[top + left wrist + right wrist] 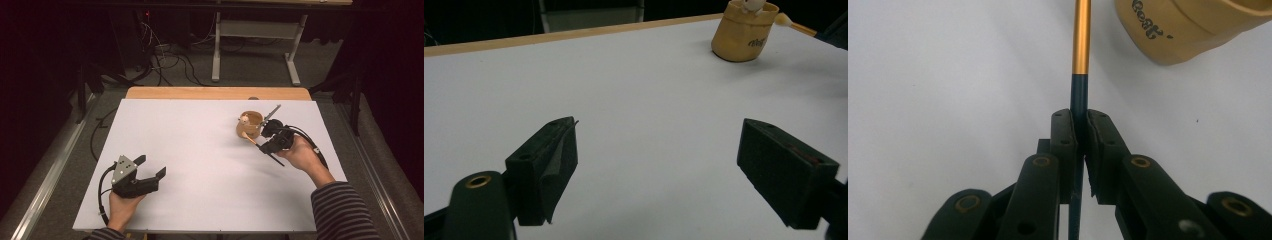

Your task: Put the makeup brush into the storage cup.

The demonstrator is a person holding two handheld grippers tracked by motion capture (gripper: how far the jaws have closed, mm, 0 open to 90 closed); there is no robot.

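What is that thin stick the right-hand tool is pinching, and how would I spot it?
Look at the white table, far right side, beside the small tan wooden cup. The right gripper is clamped on a slim stick. Its shaft is gold toward the cup and dark at the jaws, far thinner than anything nearby.

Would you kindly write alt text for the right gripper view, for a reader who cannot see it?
The right claw is shut on a thin stick, dark where it is gripped and golden beyond. The stick points up the picture, passing just left of a tan wooden cup standing on the white table.
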